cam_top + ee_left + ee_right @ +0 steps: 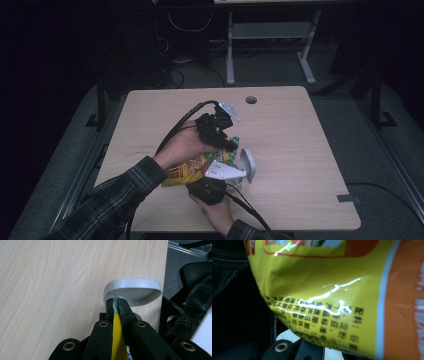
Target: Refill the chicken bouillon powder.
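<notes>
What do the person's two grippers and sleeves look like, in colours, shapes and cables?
Both grippers are black. The left gripper and the right gripper each carry a grey three-cornered plate on top and trail a black cable. In the left gripper view, the jaws are chunky black bars with brass-coloured rivet rings. The sleeves are dark plaid with pale lines.

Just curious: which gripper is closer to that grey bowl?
Left. The left gripper, pinching the yellow snack bag, has its tips at the grey bowl's rim; the right gripper sits beside it.
</notes>
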